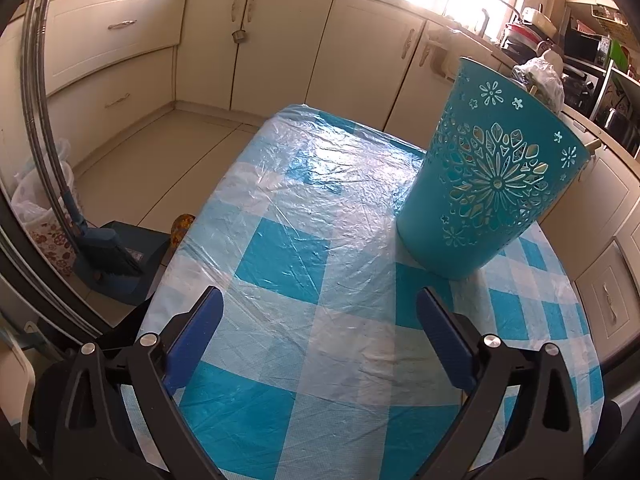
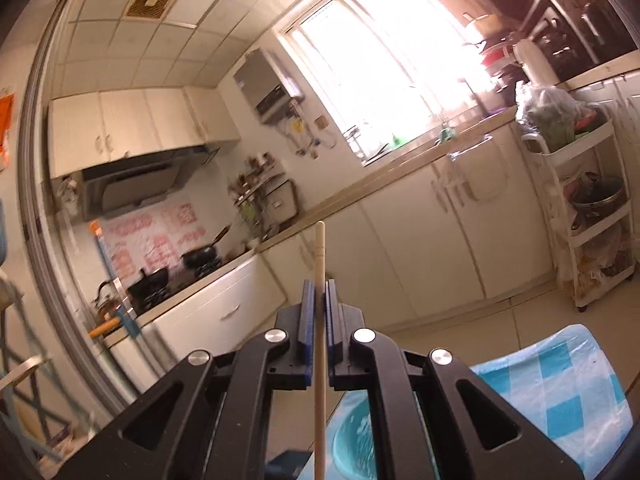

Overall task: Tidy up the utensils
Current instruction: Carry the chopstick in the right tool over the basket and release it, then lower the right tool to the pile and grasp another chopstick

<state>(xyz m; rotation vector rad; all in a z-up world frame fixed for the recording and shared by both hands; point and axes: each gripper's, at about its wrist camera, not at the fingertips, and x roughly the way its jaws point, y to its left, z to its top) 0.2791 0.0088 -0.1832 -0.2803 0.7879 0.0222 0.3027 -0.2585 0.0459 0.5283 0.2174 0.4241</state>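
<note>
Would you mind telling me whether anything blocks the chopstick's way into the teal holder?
Nothing visible does. The right gripper holds the chopstick upright, and a teal rim, apparently the holder, shows open just below it. The left gripper hangs open, apart from the holder.

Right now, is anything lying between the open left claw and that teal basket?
No. In the left wrist view, only bare checked tablecloth separates the left gripper from the basket.
</note>
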